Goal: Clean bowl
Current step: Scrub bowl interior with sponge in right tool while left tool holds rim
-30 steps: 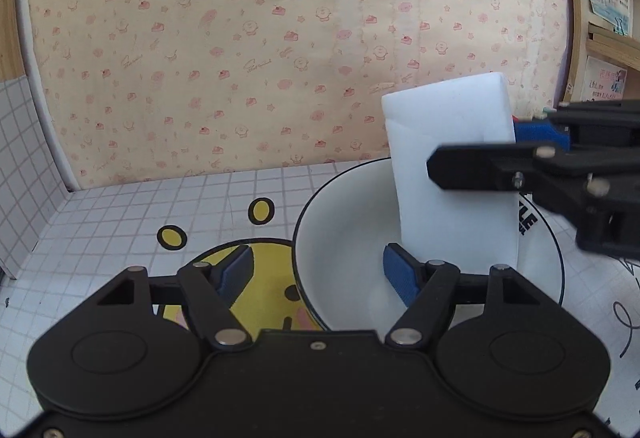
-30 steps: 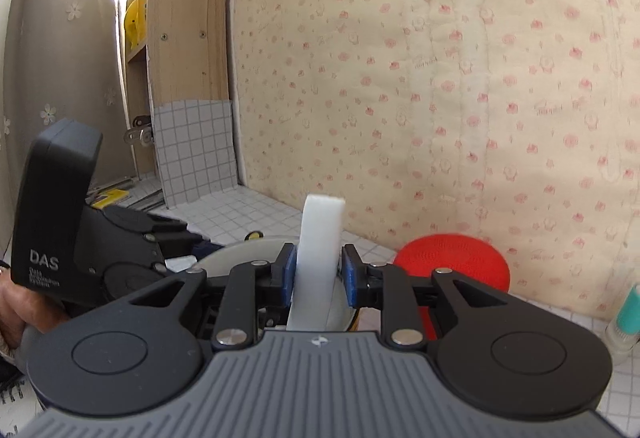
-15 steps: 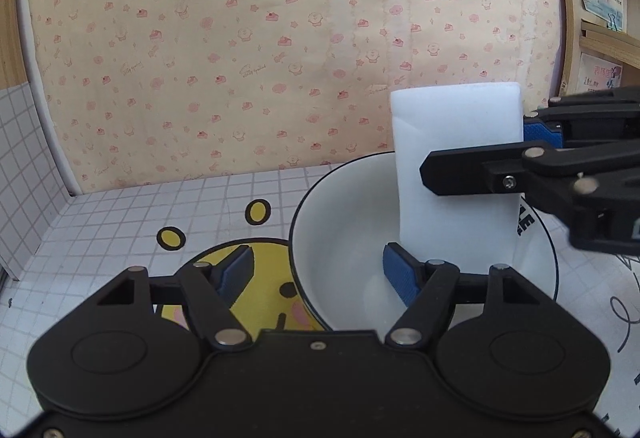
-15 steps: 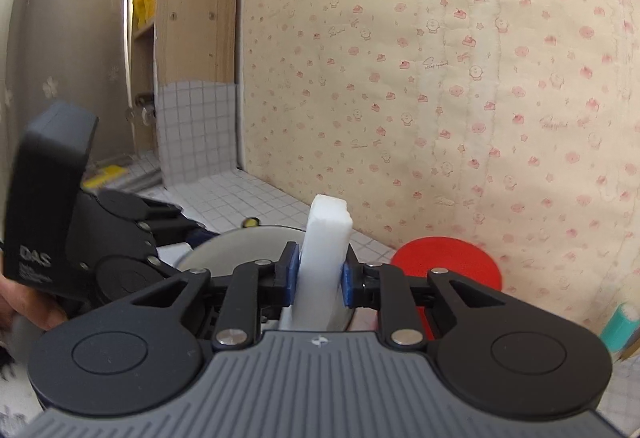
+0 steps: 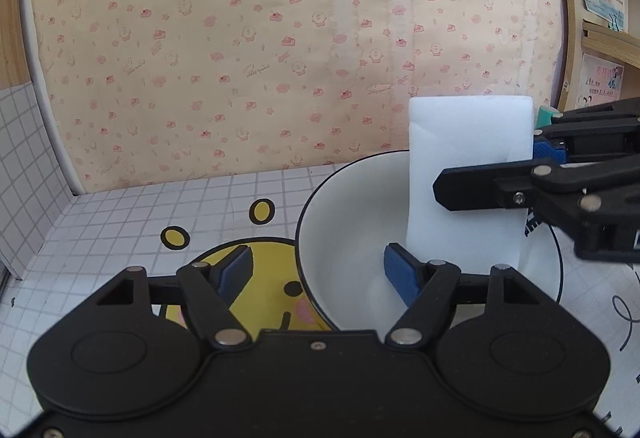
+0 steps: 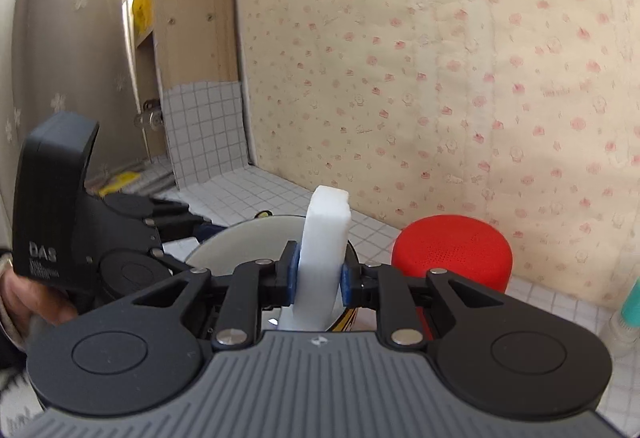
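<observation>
**Fingers straddle the bowl rim while the sponge scrubs inside**

The left fingers (image 5: 396, 272) stand apart astride the near rim of the bowl (image 5: 344, 238) on the table (image 5: 120, 222), steadying it. The right fingers (image 6: 296, 270) are clamped on an upright white sponge (image 5: 468, 174), low inside the bowl. Wiping appears underway; next, sweep the sponge around the inner wall.

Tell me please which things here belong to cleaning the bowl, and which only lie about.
For the job:
- white bowl
- white sponge
- right hand-held gripper, shut on the sponge
- left hand-held gripper, open around the bowl's rim

Just lying about:
- red round object
- teal-capped bottle
</observation>
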A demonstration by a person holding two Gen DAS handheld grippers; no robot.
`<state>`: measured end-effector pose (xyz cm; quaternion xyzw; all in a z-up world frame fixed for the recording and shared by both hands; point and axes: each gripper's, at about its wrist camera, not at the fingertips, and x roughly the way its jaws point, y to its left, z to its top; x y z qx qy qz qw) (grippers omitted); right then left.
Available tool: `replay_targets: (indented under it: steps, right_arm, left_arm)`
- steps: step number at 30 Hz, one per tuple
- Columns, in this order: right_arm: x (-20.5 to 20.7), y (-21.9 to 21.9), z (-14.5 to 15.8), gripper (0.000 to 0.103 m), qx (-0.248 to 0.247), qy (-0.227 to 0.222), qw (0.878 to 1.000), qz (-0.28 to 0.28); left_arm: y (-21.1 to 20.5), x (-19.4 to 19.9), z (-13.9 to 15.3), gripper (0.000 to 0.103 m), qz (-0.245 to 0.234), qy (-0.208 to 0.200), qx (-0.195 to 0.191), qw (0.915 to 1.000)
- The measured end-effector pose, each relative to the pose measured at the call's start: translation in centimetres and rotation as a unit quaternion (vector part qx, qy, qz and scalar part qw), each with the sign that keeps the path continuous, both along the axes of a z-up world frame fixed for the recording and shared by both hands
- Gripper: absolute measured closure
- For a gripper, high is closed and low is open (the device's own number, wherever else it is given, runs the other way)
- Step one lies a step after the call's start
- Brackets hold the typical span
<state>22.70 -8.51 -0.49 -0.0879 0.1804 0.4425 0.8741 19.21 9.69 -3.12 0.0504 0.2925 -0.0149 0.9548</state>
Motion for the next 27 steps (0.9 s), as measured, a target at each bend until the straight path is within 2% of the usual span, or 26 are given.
replay_targets:
  steps: [4, 10, 13, 17, 20, 27]
  right_arm:
    - [-0.9, 0.3, -0.1, 0.080, -0.025, -0.043, 0.999, 0.005]
    - [-1.8, 1.0, -0.1, 0.080, -0.052, -0.072, 0.996, 0.015]
    - [-2.0, 1.3, -0.2, 0.080, -0.066, -0.096, 0.993, -0.012]
    - [-1.4, 0.7, -0.1, 0.080, -0.017, -0.072, 0.997, -0.031]
    - [-1.3, 0.4, -0.2, 0.080, -0.002, -0.071, 0.997, -0.022]
    - [-1.4, 0.7, -0.2, 0.082, 0.004, -0.053, 0.999, 0.012]
  left_arm:
    - [0.0, 0.1, 0.1, 0.029, 0.010, 0.005, 0.003, 0.9999]
    - [-0.8, 0.2, 0.3, 0.029, 0.046, 0.023, 0.000, 0.9986]
    - [-0.8, 0.0, 0.4, 0.029, 0.061, 0.031, -0.007, 0.9977]
    - [-0.8, -0.6, 0.6, 0.029, 0.063, 0.042, -0.018, 0.9969]
    - [-0.5, -1.4, 0.6, 0.029, 0.070, 0.052, -0.033, 0.9957]
    - [-1.0, -2.7, 0.9, 0.029, 0.090, 0.057, 0.008, 0.9943]
